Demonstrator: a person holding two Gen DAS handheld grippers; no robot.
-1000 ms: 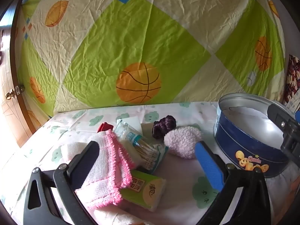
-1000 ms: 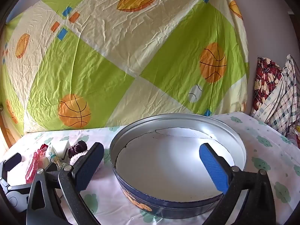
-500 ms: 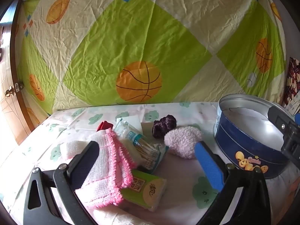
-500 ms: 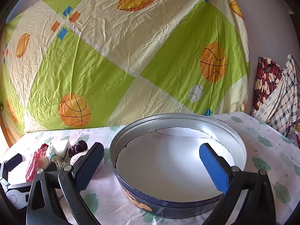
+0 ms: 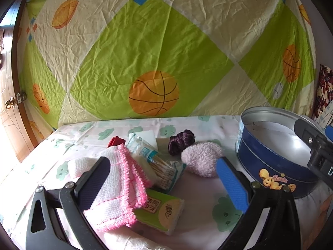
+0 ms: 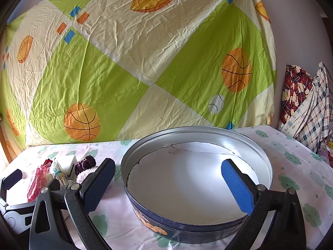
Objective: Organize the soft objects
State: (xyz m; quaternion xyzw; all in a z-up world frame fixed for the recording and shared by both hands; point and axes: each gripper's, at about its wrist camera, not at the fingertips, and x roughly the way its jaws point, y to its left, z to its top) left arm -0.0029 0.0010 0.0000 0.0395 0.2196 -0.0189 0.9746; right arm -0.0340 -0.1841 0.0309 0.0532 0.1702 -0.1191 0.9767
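Blue-padded left gripper [image 5: 164,179] sat wide open at the bottom of the left wrist frame, nothing between the jaws. Its left finger overlapped the pink-trimmed white cloth [image 5: 118,189], which lay on a green tissue pack [image 5: 162,210] at lower centre. Just behind: a cotton swab packet [image 5: 154,162], then a fluffy pink pouf [image 5: 201,159] touching a dark purple scrunchie [image 5: 181,140] mid-frame, and a red item [image 5: 116,141] partly hidden behind the cloth. Round blue tin [image 5: 268,160] stood at right of the frame, lid off, well apart from the pile. Right gripper [image 6: 168,185] was also spread open and empty, hovering over the tin [image 6: 268,166] at lower centre; only a white liner was visible inside. Everything rested on a cloud-print sheet [image 6: 299,173], with a basketball-print sheet [image 6: 145,62] hung behind.
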